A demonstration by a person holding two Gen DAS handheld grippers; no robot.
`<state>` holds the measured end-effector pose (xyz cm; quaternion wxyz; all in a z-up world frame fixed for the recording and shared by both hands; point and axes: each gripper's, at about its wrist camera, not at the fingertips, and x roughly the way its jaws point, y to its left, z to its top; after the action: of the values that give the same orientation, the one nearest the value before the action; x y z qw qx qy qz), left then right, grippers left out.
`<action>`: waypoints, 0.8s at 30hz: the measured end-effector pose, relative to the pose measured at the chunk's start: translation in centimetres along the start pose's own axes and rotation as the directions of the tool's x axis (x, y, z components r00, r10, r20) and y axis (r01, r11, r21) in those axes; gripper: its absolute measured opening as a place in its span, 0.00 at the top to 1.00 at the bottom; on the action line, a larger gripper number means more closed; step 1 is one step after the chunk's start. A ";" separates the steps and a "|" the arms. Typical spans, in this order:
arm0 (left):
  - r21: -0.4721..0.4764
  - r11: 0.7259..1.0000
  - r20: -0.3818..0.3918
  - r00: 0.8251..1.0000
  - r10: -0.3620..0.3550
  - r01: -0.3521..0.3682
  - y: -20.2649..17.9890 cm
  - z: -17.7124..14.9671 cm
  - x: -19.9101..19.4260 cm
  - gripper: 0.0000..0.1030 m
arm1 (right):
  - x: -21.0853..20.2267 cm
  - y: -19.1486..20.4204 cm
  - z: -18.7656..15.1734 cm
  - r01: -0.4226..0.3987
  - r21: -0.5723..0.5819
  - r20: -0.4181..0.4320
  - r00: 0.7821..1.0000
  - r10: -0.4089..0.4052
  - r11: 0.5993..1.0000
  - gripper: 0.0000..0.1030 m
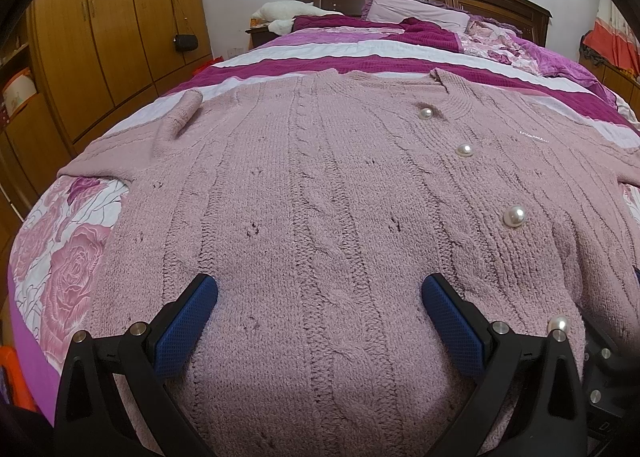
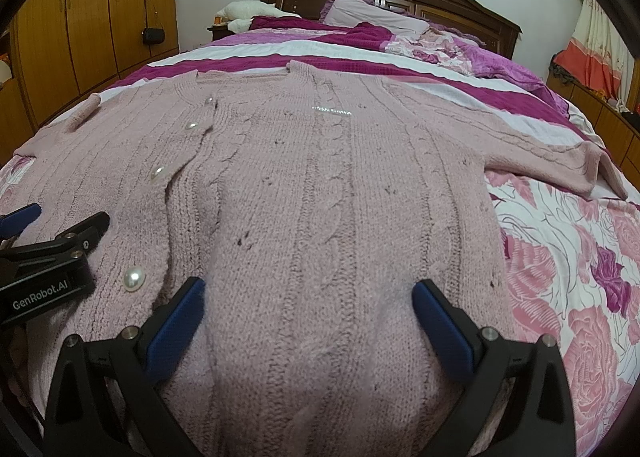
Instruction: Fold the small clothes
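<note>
Both the left gripper (image 1: 320,293) and right gripper (image 2: 308,293) are hovering wide open over a pink cardigan (image 1: 320,185) lying flat mid-frame on the bed (image 2: 580,257), with only the right view showing its outstretched sleeve (image 2: 560,153) at right.

A bed (image 2: 560,257) in rose-print sheets carries a pink cardigan (image 2: 320,197) spread flat, blankets (image 2: 360,61) behind.

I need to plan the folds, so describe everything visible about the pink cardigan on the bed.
The pink cardigan is a chunky cable-knit, spread flat and face up on the floral bedspread, neckline toward the headboard. Large pearl-like buttons run down its closed front, and a small sparkly strip sits on the chest. One sleeve stretches out sideways with its cuff turned over; the other is folded back onto itself. The left hand-held gripper and right hand-held gripper are both open at the hem end, gripping nothing.
</note>
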<state>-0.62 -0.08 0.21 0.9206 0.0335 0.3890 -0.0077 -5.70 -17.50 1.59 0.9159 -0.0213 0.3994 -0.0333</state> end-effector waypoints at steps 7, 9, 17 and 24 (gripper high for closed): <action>0.001 1.000 0.001 1.000 0.000 0.000 0.0 0.0 0.0 0.17 | 0.0 -0.1 0.2 0.000 0.000 -0.001 1.000 0.000 1.000 0.00; 0.007 1.000 0.003 1.000 -0.002 0.002 0.0 0.0 -0.2 0.17 | 0.1 -0.1 0.3 -0.003 -0.002 -0.008 1.000 0.003 1.000 0.00; -0.027 0.999 -0.008 0.999 -0.038 0.038 0.9 0.3 -0.3 0.18 | 0.6 -0.8 0.9 -0.029 0.011 -0.029 0.999 0.029 1.000 0.00; -0.122 0.983 -0.011 0.990 -0.142 0.139 3.8 1.3 -1.7 0.23 | -1.6 0.5 1.5 -0.007 0.010 -0.040 0.999 0.007 1.000 0.01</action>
<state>-0.73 3.62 2.53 0.9142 -0.0496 0.3992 -0.0489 -5.67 -16.86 3.80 0.9080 -0.0147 0.4175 -0.0325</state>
